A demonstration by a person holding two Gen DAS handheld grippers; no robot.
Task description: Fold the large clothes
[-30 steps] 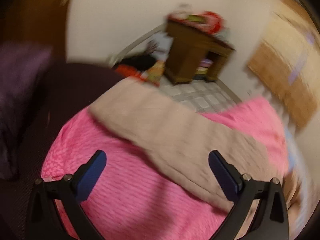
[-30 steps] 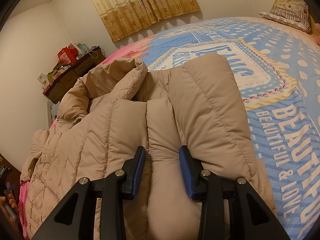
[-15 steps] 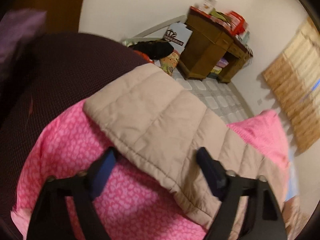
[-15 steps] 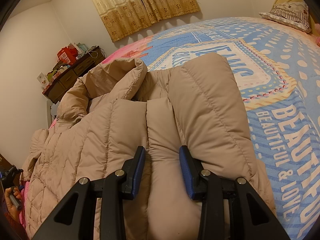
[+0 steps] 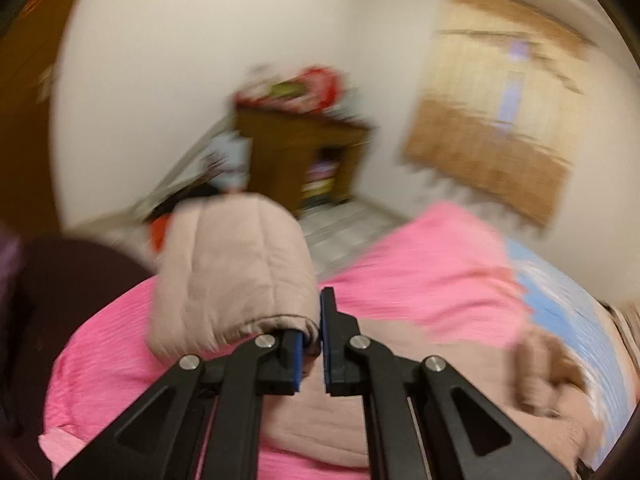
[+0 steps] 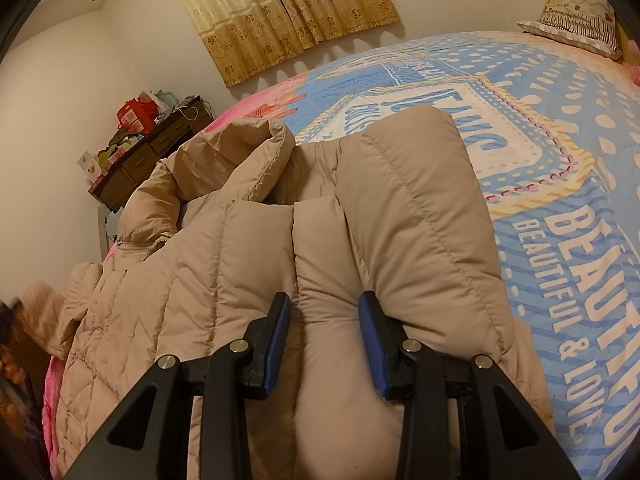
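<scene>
- Left gripper (image 5: pixel 316 340): jaws drawn nearly together, pinching the hem of the coat (image 5: pixel 236 268); the lifted flap of beige quilted fabric stands up just left of the fingers (image 5: pixel 294 356).
- Left wrist view is motion-blurred; the fabric appears to be caught between the blue pads, though the exact contact is hard to resolve.
- Right gripper (image 6: pixel 323 340): jaws partly closed, squeezing a padded fold of the coat (image 6: pixel 320 240) between the two blue pads (image 6: pixel 276 340); the fold bulges between and behind them.
- Coat: a large beige puffer garment lying across the bed (image 6: pixel 560 160), spread from the bed's foot edge toward its middle; one panel is doubled over on top, and the collar (image 6: pixel 256 152) curls up at the far left of the heap.
- Bed: the blue printed cover bears large white lettering to the right of the coat; a pink blanket (image 5: pixel 432 264) covers the foot end beneath the coat's lower edge.
- Pillow (image 6: pixel 576 28): at the head corner of the bed, well apart from the coat.
- Desk (image 6: pixel 152 156): dark wood, against the wall beyond the bed's foot edge, its top cluttered with red and green items.
- Curtain (image 6: pixel 280 12): gold patterned, hanging on the wall beyond the bed's far edge.
</scene>
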